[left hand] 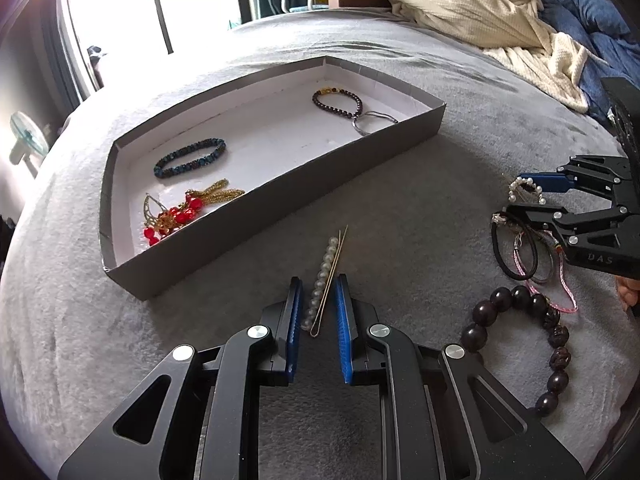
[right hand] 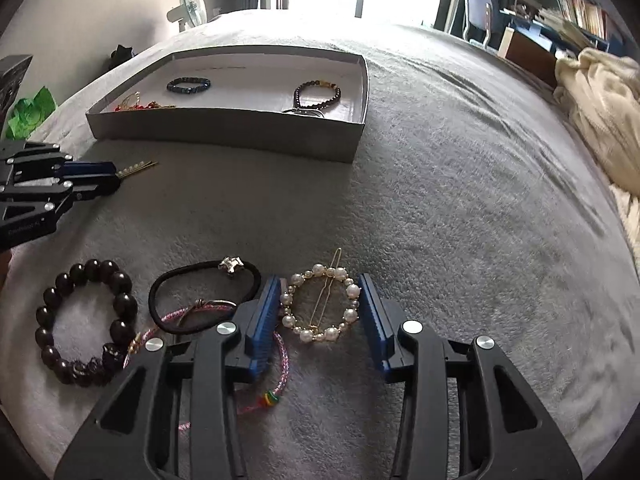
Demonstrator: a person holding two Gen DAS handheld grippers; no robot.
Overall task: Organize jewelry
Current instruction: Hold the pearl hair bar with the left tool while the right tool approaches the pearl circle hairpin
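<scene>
On a grey-covered bed (right hand: 460,184), two hand-held grippers stand over scattered jewelry. The left gripper (left hand: 318,304) has its jaws set at a narrow gap, one on either side of a single pearl hairpin (left hand: 323,280) that lies flat on the cover; the pads do not appear to press it. Ahead of these jaws and to their left sits one shallow grey box (left hand: 280,204) holding four pieces: a red-and-gold beaded piece (left hand: 180,210) in the near corner, one blue bead bracelet (left hand: 190,158), one dark bead bracelet (left hand: 337,102) at the far end, and one silver ring-shaped piece (left hand: 374,122) touching it. Right of the left jaws lies one large dark wooden-bead bracelet (right hand: 82,320). Between that bracelet and the right gripper (right hand: 320,312) lie one black hair tie with a silver star (right hand: 206,296) and one pink cord bracelet (right hand: 276,364), overlapping; the cord passes under the right gripper's left finger. The right jaws stand wide, bracketing one circular pearl hair clip (right hand: 320,306) that rests on the cover. One cream blanket (right hand: 600,112) is heaped well to the right.
</scene>
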